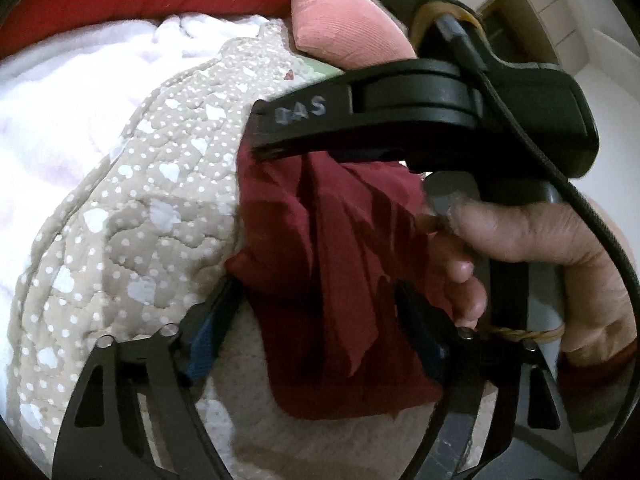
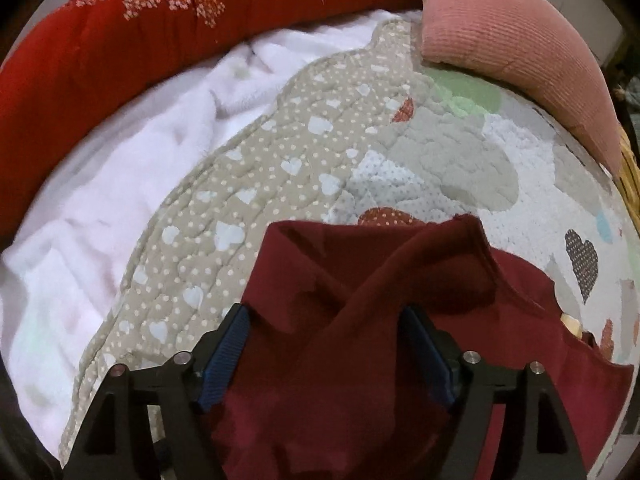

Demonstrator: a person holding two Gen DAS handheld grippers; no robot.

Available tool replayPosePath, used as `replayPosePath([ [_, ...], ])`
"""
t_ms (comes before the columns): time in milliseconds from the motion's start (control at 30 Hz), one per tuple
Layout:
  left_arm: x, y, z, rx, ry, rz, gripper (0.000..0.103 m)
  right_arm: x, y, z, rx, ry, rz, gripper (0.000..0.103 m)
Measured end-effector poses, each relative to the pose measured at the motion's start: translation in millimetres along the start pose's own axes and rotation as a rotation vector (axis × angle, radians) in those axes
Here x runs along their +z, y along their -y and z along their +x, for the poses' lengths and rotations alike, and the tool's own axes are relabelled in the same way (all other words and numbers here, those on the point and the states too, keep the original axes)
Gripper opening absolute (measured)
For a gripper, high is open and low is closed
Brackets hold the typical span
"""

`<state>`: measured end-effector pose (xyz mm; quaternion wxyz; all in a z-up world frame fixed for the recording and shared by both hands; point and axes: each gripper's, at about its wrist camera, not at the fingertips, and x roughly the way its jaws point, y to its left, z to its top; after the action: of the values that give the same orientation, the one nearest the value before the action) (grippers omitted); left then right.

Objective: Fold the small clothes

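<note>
A small dark red garment (image 1: 336,264) hangs bunched above a quilted beige mat (image 1: 152,216) with white hearts and dots. In the left wrist view my left gripper (image 1: 316,320) has its blue-padded fingers wide apart, with the cloth hanging between them. The right gripper (image 1: 288,136) crosses the top of that view and pinches the cloth's upper edge, held by a hand (image 1: 540,248). In the right wrist view the garment (image 2: 360,320) drapes between and over the right gripper's (image 2: 332,344) spread fingers, hiding the tips; the mat (image 2: 280,184) lies beyond.
A white fluffy blanket (image 2: 120,184) lies left of the mat. A red patterned quilt (image 2: 140,24) runs along the back. A pink ribbed pillow (image 2: 520,48) sits at the back right. A wicker edge (image 2: 630,176) shows at far right.
</note>
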<state>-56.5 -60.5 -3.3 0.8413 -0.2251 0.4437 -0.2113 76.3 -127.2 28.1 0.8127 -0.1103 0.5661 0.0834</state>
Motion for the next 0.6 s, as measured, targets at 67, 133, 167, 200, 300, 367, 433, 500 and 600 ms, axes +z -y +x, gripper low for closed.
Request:
replayPosePath([
  [67, -0.7, 3.6, 2.0, 0.007, 0.011, 0.007, 0.09, -4.3, 10.2, -9.1, 0.005, 0.054, 0.014, 0.03],
  [133, -1.6, 6.6, 2.9, 0.018, 0.021, 0.019, 0.09, -9.3, 23.9, -18.2, 0.092, 0.079, 0.058, 0.011],
  [167, -1.9, 7.0, 2.1, 0.013, 0.025, 0.02, 0.09, -12.1, 31.5, -26.1, 0.125, 0.104, 0.079, 0.008],
  [200, -2.2, 7.2, 0.3, 0.0, 0.029, 0.016, 0.088, -14.6, 35.1, -31.9, 0.127, 0.124, 0.084, 0.008],
  [300, -2.6, 5.9, 0.2, -0.072, 0.01, -0.015, 0.059, -19.2, 41.6, -47.9, 0.152, 0.165, 0.095, 0.007],
  [367, -4.6, 6.4, 3.2, -0.056, 0.001, -0.011, 0.059, -23.7, 41.7, -55.8, 0.154, 0.173, 0.1, 0.007],
  [433, -5.2, 6.4, 2.9, -0.05, 0.006, -0.02, 0.059, -24.8, 39.3, -57.9, 0.175, 0.174, 0.106, 0.009],
  [500, -4.3, 3.5, 2.8, -0.06, 0.004, -0.04, 0.061, -26.1, 36.0, -56.3, 0.213, 0.15, 0.125, 0.031],
  [600, -8.0, -5.0, -3.7, -0.095, 0.006, -0.091, 0.061, -21.2, 23.7, -41.6, 0.236, 0.112, 0.139, 0.058],
])
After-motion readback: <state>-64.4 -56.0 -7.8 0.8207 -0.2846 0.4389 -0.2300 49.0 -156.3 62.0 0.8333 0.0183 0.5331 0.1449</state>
